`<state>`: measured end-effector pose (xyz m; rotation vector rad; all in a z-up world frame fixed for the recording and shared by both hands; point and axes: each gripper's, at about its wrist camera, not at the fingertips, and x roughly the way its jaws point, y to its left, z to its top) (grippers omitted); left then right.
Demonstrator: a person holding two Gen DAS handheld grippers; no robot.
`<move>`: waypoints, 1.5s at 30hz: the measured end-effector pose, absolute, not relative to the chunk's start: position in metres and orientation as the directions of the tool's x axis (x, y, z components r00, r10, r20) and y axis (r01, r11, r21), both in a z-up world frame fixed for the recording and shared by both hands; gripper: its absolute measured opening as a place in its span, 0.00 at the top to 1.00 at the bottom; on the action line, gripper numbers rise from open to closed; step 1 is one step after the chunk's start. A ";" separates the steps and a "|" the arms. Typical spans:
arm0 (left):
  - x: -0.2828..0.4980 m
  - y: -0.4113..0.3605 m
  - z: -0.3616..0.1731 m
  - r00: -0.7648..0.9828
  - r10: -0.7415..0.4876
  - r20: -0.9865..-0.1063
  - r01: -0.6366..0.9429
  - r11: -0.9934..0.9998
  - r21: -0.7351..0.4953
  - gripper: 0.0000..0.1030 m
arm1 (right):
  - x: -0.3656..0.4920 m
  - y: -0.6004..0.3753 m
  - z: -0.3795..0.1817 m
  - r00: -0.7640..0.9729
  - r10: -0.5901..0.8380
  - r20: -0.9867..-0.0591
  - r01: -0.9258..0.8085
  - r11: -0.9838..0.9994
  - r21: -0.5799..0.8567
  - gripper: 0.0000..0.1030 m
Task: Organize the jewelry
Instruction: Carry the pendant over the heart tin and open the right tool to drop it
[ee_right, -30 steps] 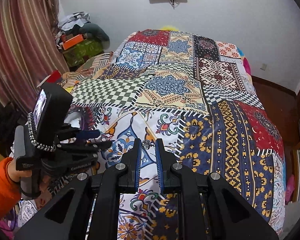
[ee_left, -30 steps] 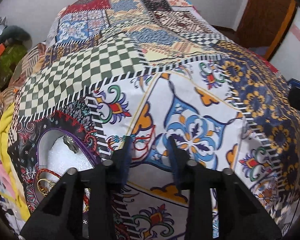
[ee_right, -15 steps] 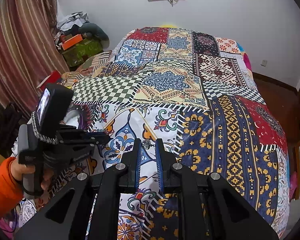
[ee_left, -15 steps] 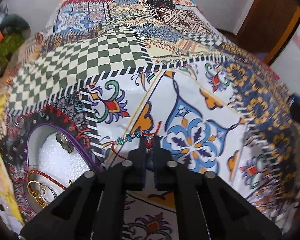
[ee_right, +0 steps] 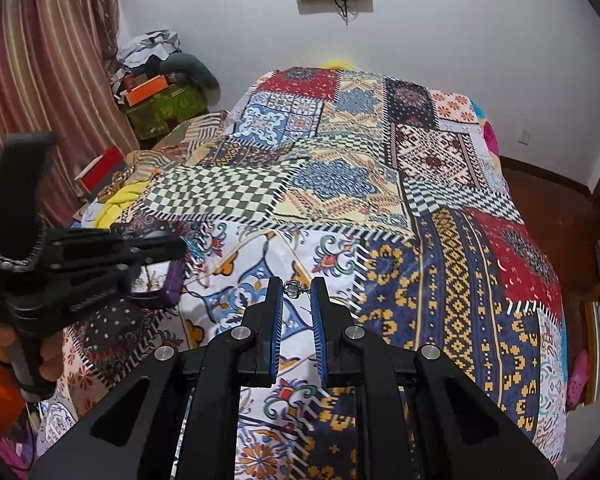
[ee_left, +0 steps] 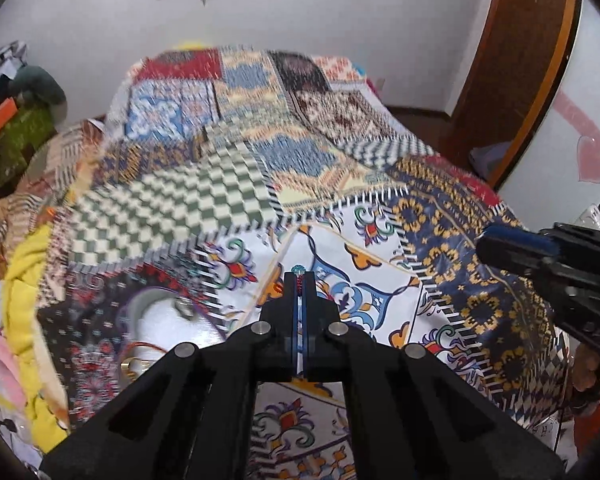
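My left tool (ee_left: pixel 299 280) is clamped on a red beaded bracelet (ee_left: pixel 299 271) above the bed (ee_left: pixel 228 196); my right tool (ee_right: pixel 296 289) pinches a small silver charm (ee_right: pixel 292 288) between its tips.

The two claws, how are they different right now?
The left claw is squeezed nearly shut, while the right claw leaves a clear gap between its fingers. The left claw pinches a red cord with a teal bead; the right claw holds a small silver charm at its tips. The left view is blurred, the right one sharp. Both are black with blue pads, above the patchwork bedspread.
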<state>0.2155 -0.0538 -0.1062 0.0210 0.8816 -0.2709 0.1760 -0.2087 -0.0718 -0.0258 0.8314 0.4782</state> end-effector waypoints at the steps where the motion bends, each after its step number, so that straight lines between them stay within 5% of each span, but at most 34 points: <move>1: 0.213 -0.050 -0.101 0.614 -0.227 -0.756 0.240 0.966 -0.095 1.00 | 0.175 -0.206 -0.070 0.576 0.401 -0.713 -0.423 0.892 0.159 0.88; 15: 0.178 0.019 -0.074 0.712 -0.161 -0.684 0.142 0.986 -0.084 1.00 | 0.170 -0.134 -0.055 0.551 0.460 -0.696 -0.527 0.839 0.137 0.88; 45: 0.199 0.070 -0.138 0.627 -0.237 -0.742 0.123 0.971 -0.206 1.00 | 0.204 -0.027 -0.125 0.371 0.457 -0.809 -0.653 0.748 0.123 0.88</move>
